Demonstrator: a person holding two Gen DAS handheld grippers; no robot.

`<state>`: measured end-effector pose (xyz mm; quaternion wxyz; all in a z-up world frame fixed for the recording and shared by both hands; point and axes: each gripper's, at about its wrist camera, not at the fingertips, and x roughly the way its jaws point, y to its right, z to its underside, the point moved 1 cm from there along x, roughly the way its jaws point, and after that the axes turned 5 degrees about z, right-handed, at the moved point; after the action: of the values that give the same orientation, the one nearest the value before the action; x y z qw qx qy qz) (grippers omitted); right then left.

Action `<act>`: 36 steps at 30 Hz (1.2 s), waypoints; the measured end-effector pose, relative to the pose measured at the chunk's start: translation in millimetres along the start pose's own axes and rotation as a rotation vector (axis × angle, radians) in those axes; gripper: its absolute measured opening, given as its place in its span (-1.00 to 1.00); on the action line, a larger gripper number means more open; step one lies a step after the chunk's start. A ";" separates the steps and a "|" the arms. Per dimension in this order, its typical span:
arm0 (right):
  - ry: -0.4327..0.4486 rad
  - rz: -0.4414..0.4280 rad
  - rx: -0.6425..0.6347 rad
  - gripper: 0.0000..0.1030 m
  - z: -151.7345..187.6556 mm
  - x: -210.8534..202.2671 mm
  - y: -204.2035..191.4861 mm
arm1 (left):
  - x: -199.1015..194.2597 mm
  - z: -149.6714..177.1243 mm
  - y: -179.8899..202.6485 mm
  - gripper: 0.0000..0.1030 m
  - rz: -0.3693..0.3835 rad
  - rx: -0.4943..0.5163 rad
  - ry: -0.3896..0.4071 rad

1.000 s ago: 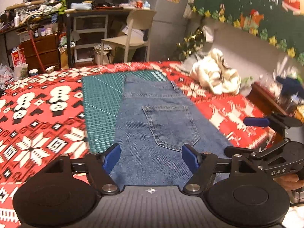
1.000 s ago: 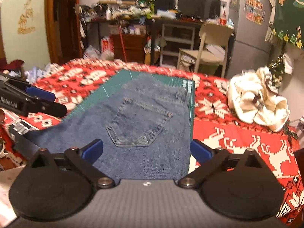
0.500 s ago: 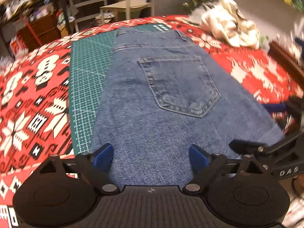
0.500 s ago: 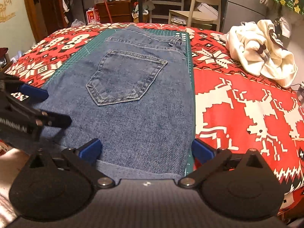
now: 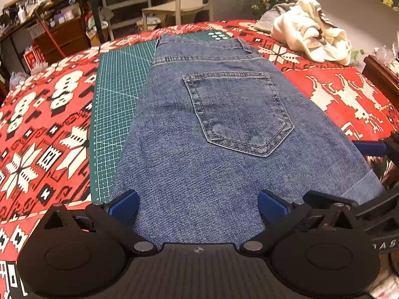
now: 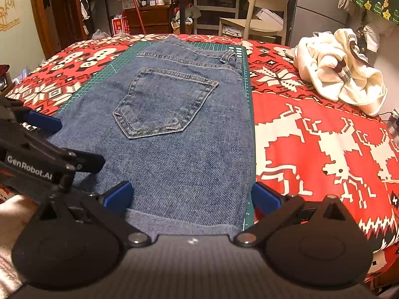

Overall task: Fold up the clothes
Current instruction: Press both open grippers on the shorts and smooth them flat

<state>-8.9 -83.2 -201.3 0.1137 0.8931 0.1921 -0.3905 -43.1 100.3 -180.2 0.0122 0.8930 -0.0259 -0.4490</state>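
Left wrist view: jeans lay flat, pocket up, on the green mat over the red cloth, hem at the near edge. Left gripper hovered over that hem, jaws opening, pads clear of the denim, nothing grasped. Right gripper seen at the right edge only, one blue pad showing. White heap sat well apart toward the far right corner.

Right wrist view: same jeans, right side running along the mat's right edge, hem just past the pads. Right gripper released too, jaws wide, denim below but not pinched. Left gripper visible at the left, over the jeans' left side.

Likely risks: closing on the top layer alone, so the fold would drag unevenly; catching the mat edge with the right pad; uneven lift skewing the fold.

Shown here only: the hem's turned edge and the mat's right border. Shown in the left view only: bare mat left of the jeans.
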 end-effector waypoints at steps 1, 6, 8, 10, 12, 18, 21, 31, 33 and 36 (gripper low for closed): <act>0.002 0.000 0.000 0.99 0.2 0.0 -0.1 | -0.1 0.2 0.4 1.00 -0.003 -0.001 0.003; 0.003 0.001 0.001 0.99 0.0 0.5 0.1 | 1.6 -3.0 -0.9 1.00 0.001 -0.014 -0.017; 0.005 0.000 0.004 0.99 0.4 0.4 0.4 | 2.1 -3.9 -1.1 1.00 0.003 -0.012 -0.025; 0.012 -0.001 0.005 0.99 1.5 0.2 0.7 | 2.3 -4.4 -0.7 1.00 0.003 -0.008 -0.030; 0.013 -0.001 0.005 0.99 1.4 0.4 0.8 | 2.3 -4.4 -0.6 1.00 0.003 -0.007 -0.029; 0.019 -0.002 0.004 0.99 0.9 1.4 0.6 | 0.9 -1.6 -0.8 1.00 0.011 0.013 -0.003; 0.022 -0.004 0.002 0.99 0.7 1.5 0.3 | 0.7 -1.2 -1.2 1.00 0.011 0.001 0.003; 0.023 -0.006 -0.001 0.99 0.8 2.0 -0.4 | 1.2 0.2 0.8 1.00 0.008 -0.020 0.037; 0.023 -0.006 -0.002 0.99 0.9 2.2 -0.2 | 1.0 0.3 1.8 1.00 0.002 -0.029 0.040; 0.024 -0.007 -0.001 0.99 0.7 1.9 -0.2 | 1.0 -0.1 2.6 1.00 0.000 -0.031 0.040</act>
<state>-8.3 -82.8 -203.2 0.1107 0.8970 0.1966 -0.3801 -42.6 97.7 -180.9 0.0267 0.9015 -0.0189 -0.4316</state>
